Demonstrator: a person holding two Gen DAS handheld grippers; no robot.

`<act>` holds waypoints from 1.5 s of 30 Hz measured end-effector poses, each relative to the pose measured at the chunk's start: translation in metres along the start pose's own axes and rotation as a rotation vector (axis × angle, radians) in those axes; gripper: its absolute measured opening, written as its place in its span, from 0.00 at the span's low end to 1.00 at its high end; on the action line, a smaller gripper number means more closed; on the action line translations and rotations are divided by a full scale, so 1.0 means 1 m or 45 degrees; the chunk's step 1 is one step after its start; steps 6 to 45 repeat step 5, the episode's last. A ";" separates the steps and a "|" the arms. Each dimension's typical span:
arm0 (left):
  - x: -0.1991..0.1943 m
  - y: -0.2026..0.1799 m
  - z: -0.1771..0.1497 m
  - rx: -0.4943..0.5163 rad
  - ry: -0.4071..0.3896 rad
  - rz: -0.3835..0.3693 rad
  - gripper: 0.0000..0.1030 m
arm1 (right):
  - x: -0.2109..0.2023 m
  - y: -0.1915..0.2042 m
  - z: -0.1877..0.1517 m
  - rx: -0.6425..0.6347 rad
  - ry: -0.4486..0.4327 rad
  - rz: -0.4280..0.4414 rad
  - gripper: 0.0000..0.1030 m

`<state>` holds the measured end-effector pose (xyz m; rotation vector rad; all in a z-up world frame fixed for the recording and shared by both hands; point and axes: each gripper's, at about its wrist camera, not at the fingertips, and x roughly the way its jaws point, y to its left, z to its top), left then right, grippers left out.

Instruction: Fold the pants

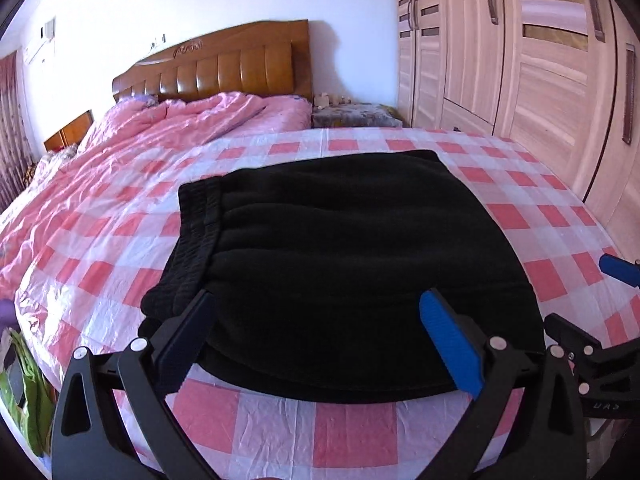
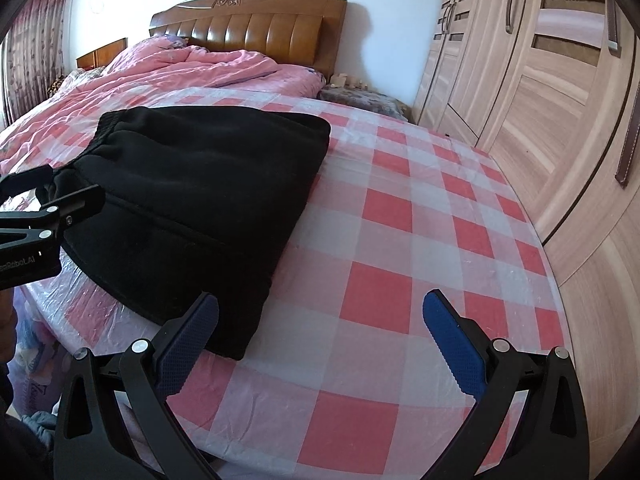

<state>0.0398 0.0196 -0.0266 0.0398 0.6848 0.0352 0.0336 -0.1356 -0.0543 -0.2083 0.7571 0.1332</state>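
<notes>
The black pants (image 1: pixel 336 256) lie folded in a compact stack on the pink checked sheet (image 1: pixel 352 424) of the bed, waistband at the left. My left gripper (image 1: pixel 320 312) is open and empty, its fingers hovering over the near edge of the stack. In the right wrist view the pants (image 2: pixel 200 200) lie to the left. My right gripper (image 2: pixel 320 316) is open and empty, over the sheet (image 2: pixel 380 280) just right of the stack's near corner. The left gripper's body (image 2: pixel 44 216) shows at the left edge there, and the right gripper's blue finger (image 1: pixel 618 270) at the right edge of the left view.
A crumpled pink quilt (image 1: pixel 140 148) covers the far left of the bed below a wooden headboard (image 1: pixel 224 68). A wardrobe (image 1: pixel 520 52) stands along the right. A nightstand (image 1: pixel 356 116) sits by the headboard. Green bags (image 1: pixel 28 392) lie beside the bed at the left.
</notes>
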 end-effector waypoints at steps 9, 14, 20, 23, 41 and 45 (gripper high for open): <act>0.005 0.007 -0.001 -0.032 0.039 -0.014 0.98 | 0.000 0.000 0.000 -0.002 0.003 0.005 0.96; 0.005 0.007 -0.001 -0.032 0.039 -0.014 0.98 | 0.000 0.000 0.000 -0.002 0.003 0.005 0.96; 0.005 0.007 -0.001 -0.032 0.039 -0.014 0.98 | 0.000 0.000 0.000 -0.002 0.003 0.005 0.96; 0.005 0.007 -0.001 -0.032 0.039 -0.014 0.98 | 0.000 0.000 0.000 -0.002 0.003 0.005 0.96; 0.005 0.007 -0.001 -0.032 0.039 -0.014 0.98 | 0.000 0.000 0.000 -0.002 0.003 0.005 0.96; 0.005 0.007 -0.001 -0.032 0.039 -0.014 0.98 | 0.000 0.000 0.000 -0.002 0.003 0.005 0.96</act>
